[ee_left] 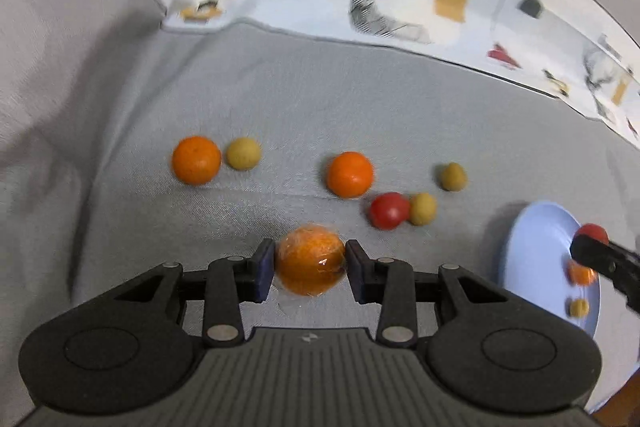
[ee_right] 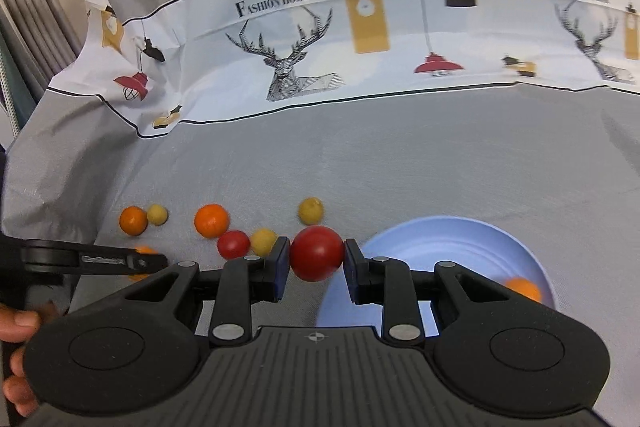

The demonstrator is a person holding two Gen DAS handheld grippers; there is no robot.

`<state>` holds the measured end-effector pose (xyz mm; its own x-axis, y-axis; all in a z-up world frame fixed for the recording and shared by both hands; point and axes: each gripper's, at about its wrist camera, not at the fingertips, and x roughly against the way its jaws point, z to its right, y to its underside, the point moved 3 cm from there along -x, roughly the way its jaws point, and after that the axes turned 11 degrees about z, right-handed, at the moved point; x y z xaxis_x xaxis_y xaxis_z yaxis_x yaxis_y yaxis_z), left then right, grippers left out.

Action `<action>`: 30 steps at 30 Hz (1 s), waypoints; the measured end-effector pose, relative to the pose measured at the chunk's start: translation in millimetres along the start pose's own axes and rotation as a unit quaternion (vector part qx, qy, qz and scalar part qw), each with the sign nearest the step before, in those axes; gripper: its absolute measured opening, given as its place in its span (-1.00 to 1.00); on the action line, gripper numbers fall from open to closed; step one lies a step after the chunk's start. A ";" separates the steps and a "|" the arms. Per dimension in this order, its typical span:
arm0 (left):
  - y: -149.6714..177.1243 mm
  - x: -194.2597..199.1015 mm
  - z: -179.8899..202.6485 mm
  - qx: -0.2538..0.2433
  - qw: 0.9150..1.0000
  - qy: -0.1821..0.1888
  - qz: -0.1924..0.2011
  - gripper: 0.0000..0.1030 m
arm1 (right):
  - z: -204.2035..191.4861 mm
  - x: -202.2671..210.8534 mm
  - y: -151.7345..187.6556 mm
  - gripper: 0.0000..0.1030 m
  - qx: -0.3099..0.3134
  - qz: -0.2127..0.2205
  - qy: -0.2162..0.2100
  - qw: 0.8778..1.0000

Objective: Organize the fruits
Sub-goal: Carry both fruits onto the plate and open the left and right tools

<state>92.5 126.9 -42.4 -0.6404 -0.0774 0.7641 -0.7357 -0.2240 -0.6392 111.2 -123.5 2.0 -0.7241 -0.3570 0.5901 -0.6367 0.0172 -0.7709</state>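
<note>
The left gripper [ee_left: 310,265] pinches a plastic-wrapped orange [ee_left: 310,261] squarely between its blue pads, both pressing the fruit's sides, apparently so the round thing cannot roll out while it is carried. The orange appears lifted clear of the grey cloth [ee_left: 260,99] below it. Just beyond and right of this claw, a red tomato [ee_left: 388,211] lies touching a small yellow-green fruit [ee_left: 422,209]. Farther ahead sits a bare orange [ee_left: 349,174], with another small yellowish fruit [ee_left: 453,177] to its right. Off to the left, a second bare orange [ee_left: 196,160] rests against a pale yellow fruit [ee_left: 243,153].

The right gripper [ee_right: 317,261] clamps a larger red tomato [ee_right: 316,253] the same way, gripped across its widest part. Just to the right of and below this claw lies the light blue plate [ee_right: 440,239], which already holds a small orange fruit [ee_right: 524,289] near its right rim; the left wrist view shows a yellowish one on it too. The plate looks like the collecting point, and the tomato seems bound for it. At the left edge of the right wrist view, part of a person's hand [ee_right: 16,323] shows.

Behind everything, a white printed band with deer heads and lamps [ee_right: 360,39] crosses the cloth.
</note>
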 end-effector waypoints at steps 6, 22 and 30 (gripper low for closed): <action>10.6 21.0 12.6 -0.029 0.999 0.014 0.021 -0.19 | 25.2 21.1 1.1 -0.42 -0.006 0.017 0.024 1.000; 3.1 5.8 50.2 -0.043 0.994 0.082 0.057 -0.19 | 52.1 6.2 0.4 -0.42 0.004 0.009 0.072 0.997; -1.0 3.0 64.3 -0.057 0.991 0.101 0.070 -0.19 | 67.0 3.6 -1.8 -0.42 -0.015 0.010 0.093 0.996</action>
<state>105.5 64.4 -33.9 -0.7602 0.0982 0.6422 -0.6497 -0.1134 -0.7517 127.5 -187.4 -10.5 -0.7710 -0.1779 0.6115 -0.6278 0.0513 -0.7767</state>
